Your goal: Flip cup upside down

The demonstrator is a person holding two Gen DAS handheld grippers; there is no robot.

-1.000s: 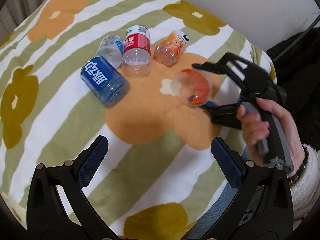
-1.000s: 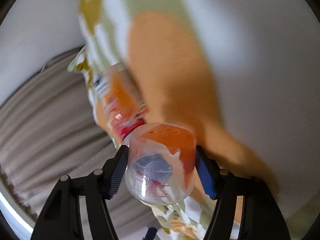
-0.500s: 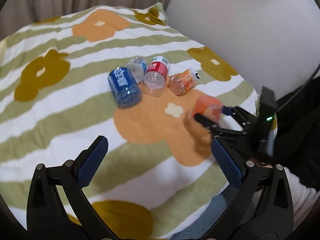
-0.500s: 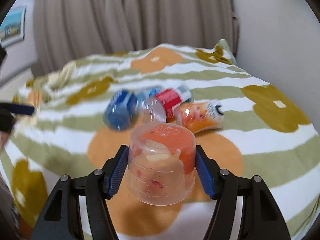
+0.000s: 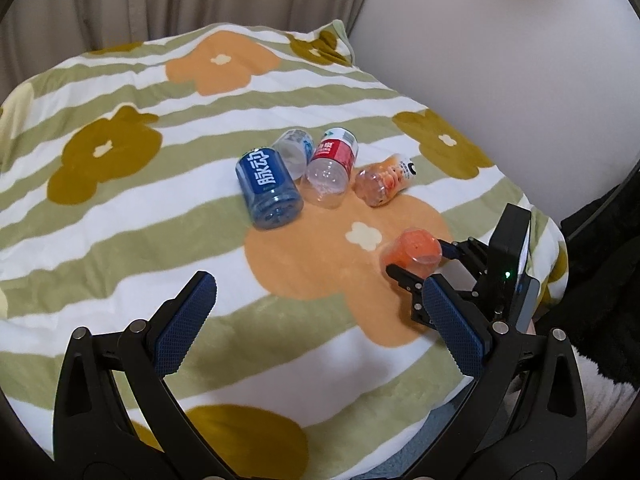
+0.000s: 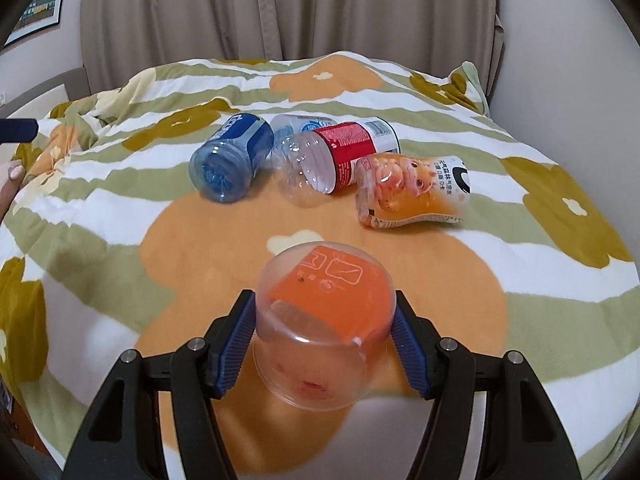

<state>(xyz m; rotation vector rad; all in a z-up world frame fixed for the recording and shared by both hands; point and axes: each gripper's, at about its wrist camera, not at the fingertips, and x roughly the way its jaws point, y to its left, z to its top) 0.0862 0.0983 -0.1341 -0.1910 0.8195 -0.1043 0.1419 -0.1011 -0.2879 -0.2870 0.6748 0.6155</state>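
Right wrist view shows my right hand-held gripper (image 6: 324, 344) clamped on the cup (image 6: 325, 322), now rotated base-up over the bed (image 6: 540, 280), so only lowering and release remain, I judge; left hand-held gripper (image 5: 320, 324) gapes empty.

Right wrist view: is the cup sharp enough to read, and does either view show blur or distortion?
Right wrist view: cup sharp in the right hand-held gripper, markings legible, blanket slightly soft. Left wrist view: cup small, slightly soft. Both: fisheye bending, dark corners.
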